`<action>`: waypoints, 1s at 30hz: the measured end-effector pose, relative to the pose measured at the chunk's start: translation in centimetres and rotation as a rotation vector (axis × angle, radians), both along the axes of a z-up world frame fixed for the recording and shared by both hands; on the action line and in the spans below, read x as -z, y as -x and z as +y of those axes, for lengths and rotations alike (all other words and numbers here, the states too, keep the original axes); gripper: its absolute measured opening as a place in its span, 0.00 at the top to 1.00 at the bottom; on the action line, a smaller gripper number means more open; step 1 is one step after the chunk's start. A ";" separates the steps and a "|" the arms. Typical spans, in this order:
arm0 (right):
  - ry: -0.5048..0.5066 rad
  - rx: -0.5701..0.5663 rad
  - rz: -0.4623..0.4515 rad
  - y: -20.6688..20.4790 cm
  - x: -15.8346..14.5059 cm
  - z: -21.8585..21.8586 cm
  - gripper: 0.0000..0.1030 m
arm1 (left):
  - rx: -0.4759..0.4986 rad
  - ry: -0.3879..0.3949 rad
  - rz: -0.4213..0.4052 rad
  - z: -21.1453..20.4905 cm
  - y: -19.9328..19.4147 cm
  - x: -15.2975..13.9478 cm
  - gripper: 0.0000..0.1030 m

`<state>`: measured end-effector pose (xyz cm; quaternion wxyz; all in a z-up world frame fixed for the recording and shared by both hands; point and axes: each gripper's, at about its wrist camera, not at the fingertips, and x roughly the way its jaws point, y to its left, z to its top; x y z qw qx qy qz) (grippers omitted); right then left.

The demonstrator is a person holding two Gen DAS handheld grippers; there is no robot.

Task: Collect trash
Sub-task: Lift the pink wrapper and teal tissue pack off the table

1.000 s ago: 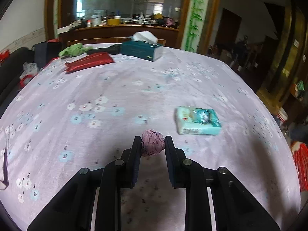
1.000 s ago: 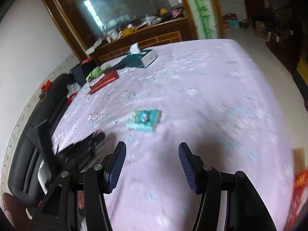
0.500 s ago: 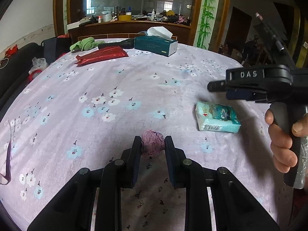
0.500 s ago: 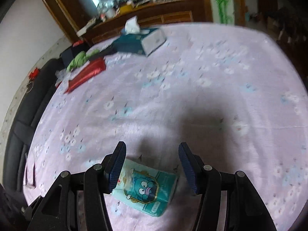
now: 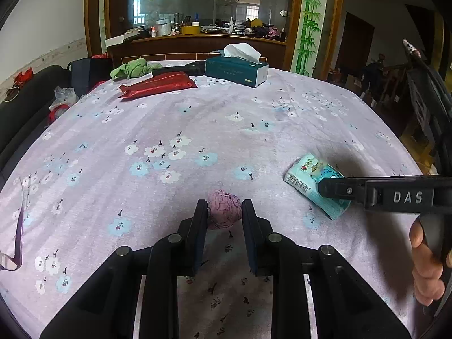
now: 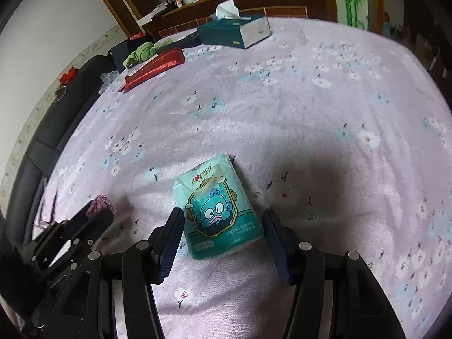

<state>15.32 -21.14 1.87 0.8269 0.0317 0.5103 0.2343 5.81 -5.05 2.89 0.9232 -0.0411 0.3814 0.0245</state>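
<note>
- Since 0.5 s ago: right tongs (image 6: 221, 244) have dropped lower over the tissue pack (image 6: 219, 213); pack now sits between the spread fingers, neither pad visibly touching it. In the left view, the right tool's arm now overlaps the pack.
- Left tongs (image 5: 224, 216) unchanged: clamped on the crumpled pink paper ball (image 5: 224, 210), low over the worktop (image 5: 197, 130), near its front edge.
- Right hand (image 5: 426, 265) wraps the tool's grip at that view's right edge.
- Count: one paper ball, one tissue pack mid-worktop; at the far edge one tissue box (image 5: 236, 69), one red pouch (image 5: 158, 84), one green cloth (image 5: 132, 67).
</note>
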 end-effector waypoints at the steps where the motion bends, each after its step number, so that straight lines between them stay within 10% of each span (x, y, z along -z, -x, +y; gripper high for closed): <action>1: 0.015 0.000 -0.014 0.1 -0.1 0.3 0.41 | -0.002 -0.003 -0.002 0.0 0.0 0.0 0.78; 11: 0.170 0.021 -0.098 0.2 0.0 2.5 0.44 | -0.002 -0.008 -0.003 0.1 0.0 -0.1 0.78; 15: 0.191 0.037 -0.122 0.9 -0.3 2.2 0.73 | 0.002 -0.010 -0.002 0.0 0.0 -0.2 0.78; 30: 0.057 0.124 -0.110 4.6 -1.4 -0.4 0.86 | 0.013 -0.031 -0.015 -0.5 0.2 -0.3 0.78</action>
